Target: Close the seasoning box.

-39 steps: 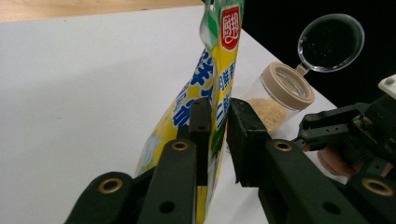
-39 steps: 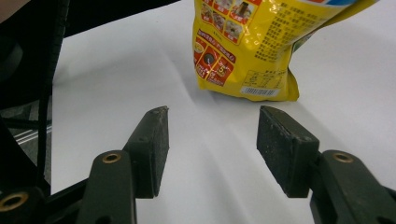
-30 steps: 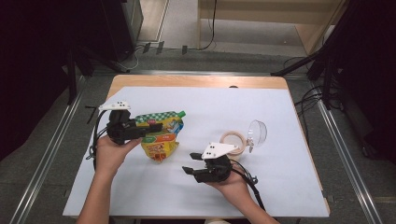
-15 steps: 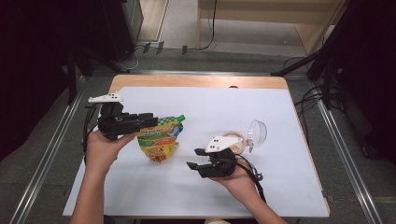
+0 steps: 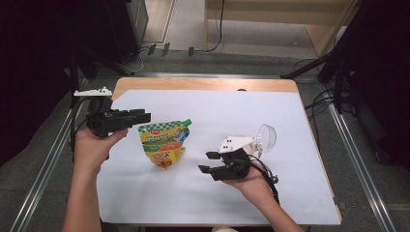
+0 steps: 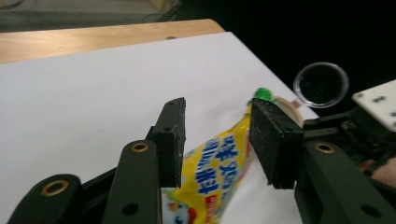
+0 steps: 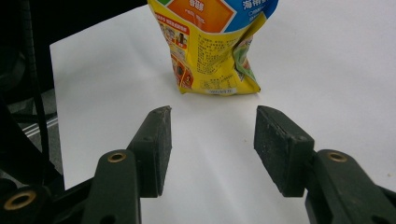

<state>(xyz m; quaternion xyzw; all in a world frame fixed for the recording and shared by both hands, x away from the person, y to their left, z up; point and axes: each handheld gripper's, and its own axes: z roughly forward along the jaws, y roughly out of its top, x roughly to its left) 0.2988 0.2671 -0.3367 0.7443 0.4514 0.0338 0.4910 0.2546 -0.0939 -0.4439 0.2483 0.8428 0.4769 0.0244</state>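
Left hand-held gripper (image 5: 143, 116) just opening off pouch (image 5: 164, 144), right hand-held gripper (image 5: 207, 162) open, empty, white table sheet (image 5: 217, 116).

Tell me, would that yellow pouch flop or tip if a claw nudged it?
Probably both. The yellow pouch is creased and crumpled near its base, so it looks soft rather than stiff. It stands on a narrow bottom with a green cap up top, so a sideways push would likely topple it.

Glossy, probably plastic pouch (image 5: 164, 144)
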